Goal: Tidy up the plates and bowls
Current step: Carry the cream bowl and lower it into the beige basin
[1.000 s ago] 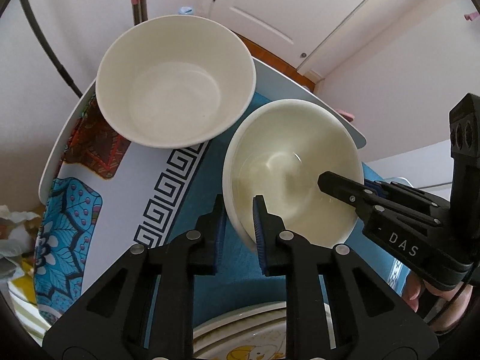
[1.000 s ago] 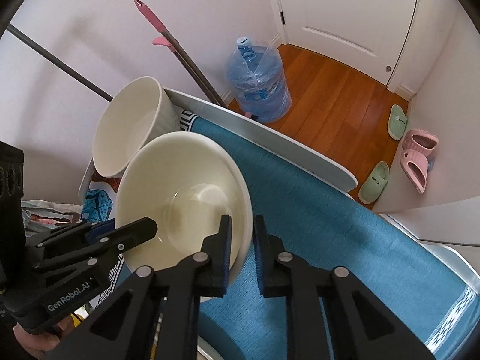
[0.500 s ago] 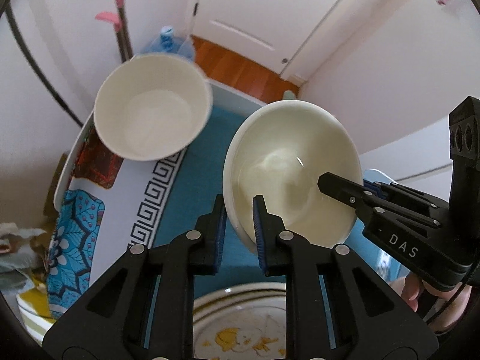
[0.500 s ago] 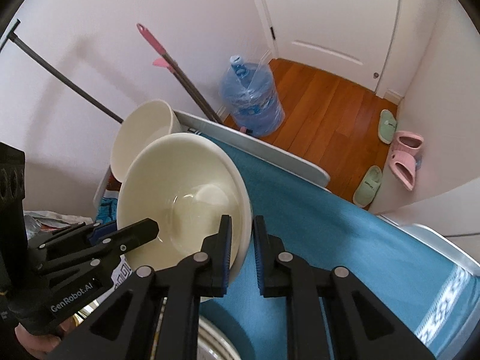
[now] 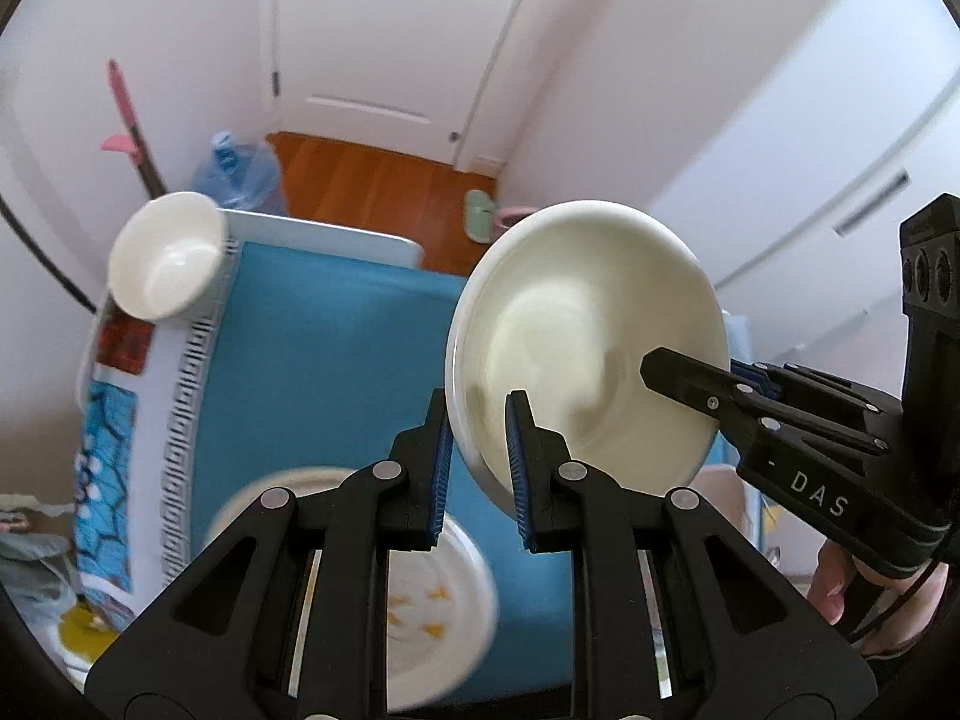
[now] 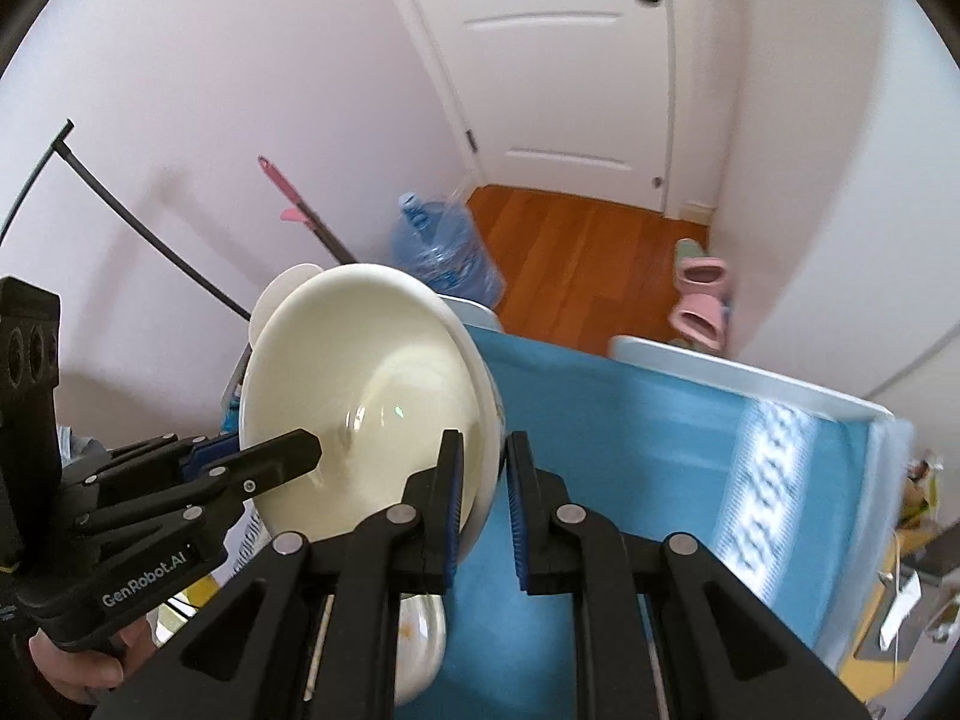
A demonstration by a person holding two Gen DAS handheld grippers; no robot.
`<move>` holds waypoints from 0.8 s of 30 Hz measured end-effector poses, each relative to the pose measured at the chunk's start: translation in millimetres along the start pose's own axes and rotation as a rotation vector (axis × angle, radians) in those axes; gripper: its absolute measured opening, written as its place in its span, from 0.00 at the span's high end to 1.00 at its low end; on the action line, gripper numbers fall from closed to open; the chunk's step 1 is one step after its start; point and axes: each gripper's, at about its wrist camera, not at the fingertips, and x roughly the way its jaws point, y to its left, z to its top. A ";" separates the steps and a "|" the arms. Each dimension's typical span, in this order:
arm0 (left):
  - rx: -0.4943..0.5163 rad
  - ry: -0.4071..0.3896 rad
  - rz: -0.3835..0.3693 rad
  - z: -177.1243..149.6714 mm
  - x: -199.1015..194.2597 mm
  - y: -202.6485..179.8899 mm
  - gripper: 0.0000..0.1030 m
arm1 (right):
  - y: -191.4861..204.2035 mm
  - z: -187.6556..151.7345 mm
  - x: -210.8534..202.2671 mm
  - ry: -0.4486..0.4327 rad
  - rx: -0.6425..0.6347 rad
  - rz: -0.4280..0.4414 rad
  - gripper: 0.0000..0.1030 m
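Observation:
A cream bowl (image 5: 588, 348) hangs tilted in the air above the blue-clothed table (image 5: 336, 360). My left gripper (image 5: 480, 420) is shut on its near-left rim, one pad inside and one outside. My right gripper (image 6: 483, 450) is shut on the opposite rim of the same bowl (image 6: 372, 396). A deeper white bowl (image 5: 165, 255) sits at the table's far left corner. Under the grippers, a plate with a yellow print (image 5: 432, 588) lies on the cloth. In the right wrist view the held bowl hides most of the white bowl (image 6: 282, 288).
A patterned cloth (image 5: 108, 420) covers the table's left side. Beyond the table are a water jug (image 6: 444, 252), a pink-handled mop (image 5: 120, 102), slippers (image 6: 699, 294) on the wood floor and a white door (image 6: 558, 60). A hand (image 6: 72, 666) holds the left gripper.
Both grippers have risen with the cream bowl between them, away from the white bowl. The table and white bowl look smaller and farther, and more of the printed plate shows below.

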 end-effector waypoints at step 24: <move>0.173 0.255 -0.040 -123.1 97.7 -161.5 0.85 | -153.6 -178.4 -36.4 0.088 0.208 -0.086 0.87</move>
